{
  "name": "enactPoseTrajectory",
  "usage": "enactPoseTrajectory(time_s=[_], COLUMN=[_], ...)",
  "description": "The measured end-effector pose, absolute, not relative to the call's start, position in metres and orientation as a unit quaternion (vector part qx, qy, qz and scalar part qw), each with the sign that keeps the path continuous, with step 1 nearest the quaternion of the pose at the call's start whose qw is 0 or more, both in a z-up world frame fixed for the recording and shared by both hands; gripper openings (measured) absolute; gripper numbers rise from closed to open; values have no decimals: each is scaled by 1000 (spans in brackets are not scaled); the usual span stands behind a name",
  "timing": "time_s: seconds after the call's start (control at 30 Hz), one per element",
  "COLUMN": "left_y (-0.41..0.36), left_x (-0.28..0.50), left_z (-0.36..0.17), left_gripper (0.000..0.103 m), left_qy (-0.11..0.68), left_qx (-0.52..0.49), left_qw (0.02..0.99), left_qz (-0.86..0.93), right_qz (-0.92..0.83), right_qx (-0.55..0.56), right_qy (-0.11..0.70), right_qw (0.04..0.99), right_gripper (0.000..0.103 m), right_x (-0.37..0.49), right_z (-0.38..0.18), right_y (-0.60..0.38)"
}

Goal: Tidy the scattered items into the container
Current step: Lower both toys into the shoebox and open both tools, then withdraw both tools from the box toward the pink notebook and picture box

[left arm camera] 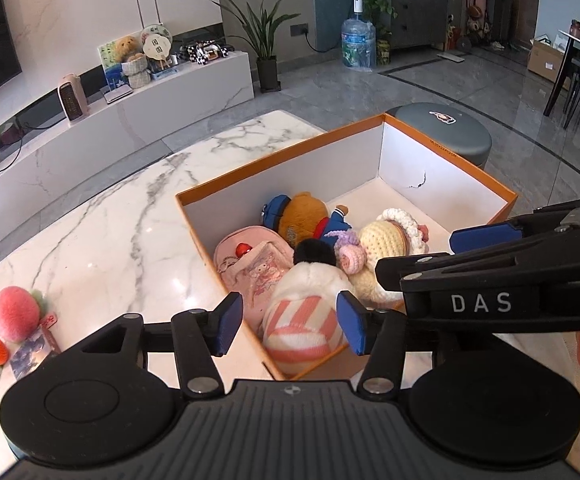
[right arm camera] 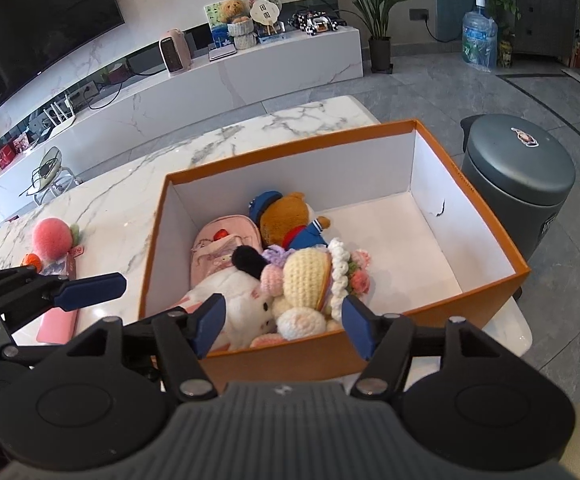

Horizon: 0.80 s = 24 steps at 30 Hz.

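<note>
toys (right arm camera: 290,272) crowd box (right arm camera: 486,224) (lower ones half hidden).

Wall television (right arm camera: 42,20), grey pedal bin (right arm camera: 518,176), potted plant (left arm camera: 266,36), water jug (left arm camera: 356,42), pink heater (right arm camera: 175,52)

I see the orange box (right arm camera: 486,220) on marble, white inside, holding a pink backpack (right arm camera: 214,246), brown bear (right arm camera: 284,220), white plush (right arm camera: 242,308), crocheted doll (right arm camera: 306,276); a pink peach plush (right arm camera: 52,238) lies outside.

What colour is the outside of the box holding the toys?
Orange outside, white inside. The box shows it best in the right wrist view, along its near wall.
</note>
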<state>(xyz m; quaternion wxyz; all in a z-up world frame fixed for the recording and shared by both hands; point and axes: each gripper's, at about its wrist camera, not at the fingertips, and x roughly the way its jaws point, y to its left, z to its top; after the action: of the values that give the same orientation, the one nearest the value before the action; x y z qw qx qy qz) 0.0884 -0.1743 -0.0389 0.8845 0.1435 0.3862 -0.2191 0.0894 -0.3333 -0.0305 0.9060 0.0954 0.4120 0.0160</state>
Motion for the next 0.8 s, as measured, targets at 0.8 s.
enactPoseTrajectory(time_s=[0.8], left_y=[-99], left_x=[37], left_z=[-16], left_gripper=[62], left_qy=[360], left_qx=[94], left_qw=[913], left_qz=[-169], right_qz=[46], right_qx=[33], right_qy=[368], right_qw=[928], right_gripper=[69], right_x=[35], right_z=[6], right_y=[-256])
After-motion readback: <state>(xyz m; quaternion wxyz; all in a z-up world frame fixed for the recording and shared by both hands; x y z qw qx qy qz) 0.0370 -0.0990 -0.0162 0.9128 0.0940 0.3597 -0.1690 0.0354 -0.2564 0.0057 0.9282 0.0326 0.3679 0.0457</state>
